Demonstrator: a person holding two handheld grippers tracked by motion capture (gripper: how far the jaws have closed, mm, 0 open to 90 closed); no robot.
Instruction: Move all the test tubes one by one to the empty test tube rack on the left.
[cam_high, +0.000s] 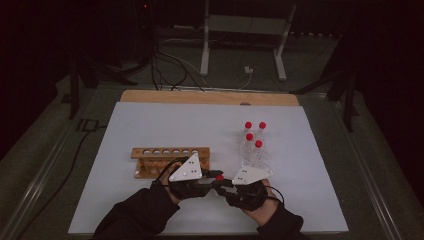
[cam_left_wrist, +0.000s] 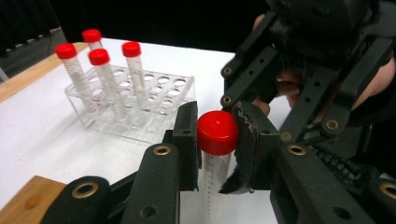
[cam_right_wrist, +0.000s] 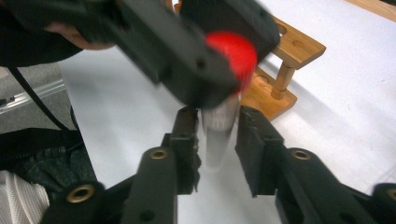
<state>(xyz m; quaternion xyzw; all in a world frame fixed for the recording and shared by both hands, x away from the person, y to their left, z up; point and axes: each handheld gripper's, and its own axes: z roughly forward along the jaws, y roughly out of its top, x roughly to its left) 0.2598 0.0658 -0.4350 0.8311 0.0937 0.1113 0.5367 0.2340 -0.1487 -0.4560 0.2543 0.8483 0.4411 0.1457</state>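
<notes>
At lower centre a red-capped tube is clamped by the left gripper for handover; the right gripper is loosened around its body.

From my console I see a clear plastic tube with a glossy red cap, matt black plastic gripper pads, a transparent plastic rack, a smooth varnished wooden rack and a matt white tabletop.
</notes>
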